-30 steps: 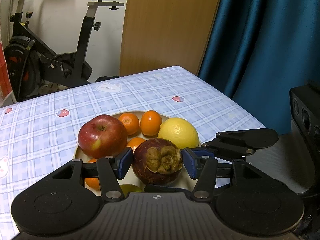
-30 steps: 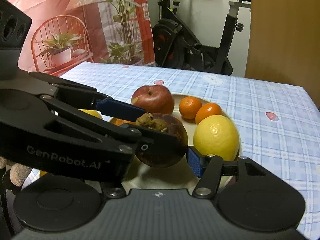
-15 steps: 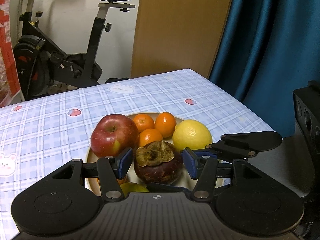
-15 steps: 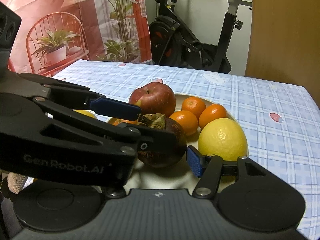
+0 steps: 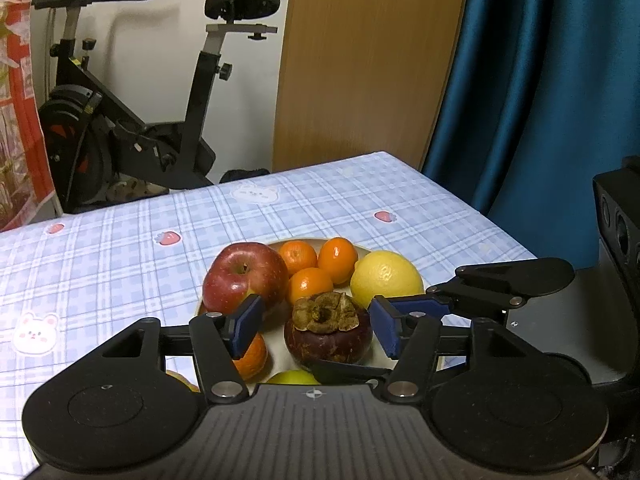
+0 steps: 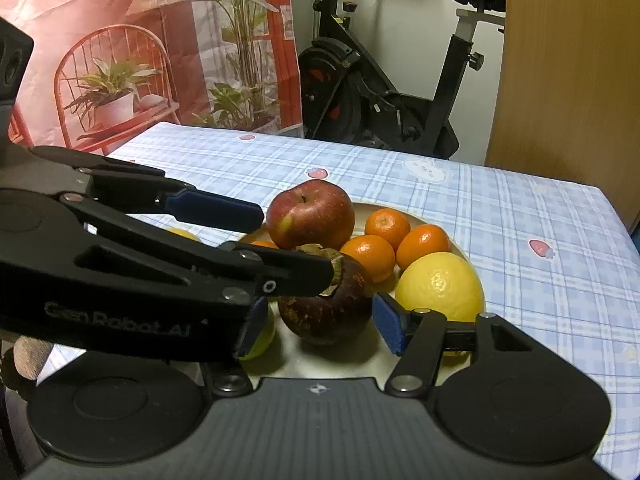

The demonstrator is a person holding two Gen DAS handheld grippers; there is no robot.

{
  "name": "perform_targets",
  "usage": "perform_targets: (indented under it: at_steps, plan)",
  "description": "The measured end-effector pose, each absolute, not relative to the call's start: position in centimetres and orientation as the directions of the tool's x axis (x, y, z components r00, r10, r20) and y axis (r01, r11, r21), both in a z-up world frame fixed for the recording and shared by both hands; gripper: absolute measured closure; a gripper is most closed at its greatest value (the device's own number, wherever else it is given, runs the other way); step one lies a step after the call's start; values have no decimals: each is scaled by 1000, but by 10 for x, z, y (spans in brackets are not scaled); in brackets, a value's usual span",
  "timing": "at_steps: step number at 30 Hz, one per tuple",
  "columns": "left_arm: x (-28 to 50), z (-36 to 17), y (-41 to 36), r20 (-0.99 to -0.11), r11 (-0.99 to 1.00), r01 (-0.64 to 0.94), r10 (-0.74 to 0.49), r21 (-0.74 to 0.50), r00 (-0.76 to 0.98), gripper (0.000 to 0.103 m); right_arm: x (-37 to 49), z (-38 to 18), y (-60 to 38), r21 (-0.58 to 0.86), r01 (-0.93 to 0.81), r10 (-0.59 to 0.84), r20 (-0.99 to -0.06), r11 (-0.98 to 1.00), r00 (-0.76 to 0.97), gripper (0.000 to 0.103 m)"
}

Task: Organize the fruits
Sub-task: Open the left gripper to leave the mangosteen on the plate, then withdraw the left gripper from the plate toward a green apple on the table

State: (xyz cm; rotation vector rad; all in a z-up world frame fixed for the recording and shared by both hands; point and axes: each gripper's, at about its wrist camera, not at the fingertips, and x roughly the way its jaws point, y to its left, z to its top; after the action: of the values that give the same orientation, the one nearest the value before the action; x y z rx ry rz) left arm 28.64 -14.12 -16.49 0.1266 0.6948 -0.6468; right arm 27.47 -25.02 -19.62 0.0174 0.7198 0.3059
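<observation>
- Two grippers meet over one plate (image 6: 460,250) of fruit on the checked tablecloth (image 5: 120,264).
- At the left of the plate, as your left wrist camera sees it, a red apple (image 5: 244,276) stands with its stem up.
- Just right of the apple, three mandarins (image 5: 310,284) sit in a cluster at the back of the plate.
- At the front centre, the mangosteen (image 5: 328,336) rests on the plate with its dry calyx up.
- Your left gripper (image 5: 316,320) straddles it. Its jaws have just been opening, and its blue pads (image 5: 246,328) stand clear of the skin on both sides.
- Right of the mangosteen, a lemon (image 5: 386,280) lies at the plate's edge.
- Your right gripper (image 6: 320,320) comes in from the right and also brackets the mangosteen at a middling width. A gap shows at its left pad, while its right pad sits very close to the skin, so nothing is clamped.
- A yellow-green fruit (image 6: 264,336) shows partly behind that left pad.
</observation>
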Motion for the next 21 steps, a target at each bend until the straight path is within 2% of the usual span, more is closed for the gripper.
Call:
perform_targets:
  at_steps: [21]
  plan:
    - [255, -138, -76, -600, 893, 441, -400, -87, 692, 41, 247, -173, -223, 155, -269, 307, -598, 951, 740, 41]
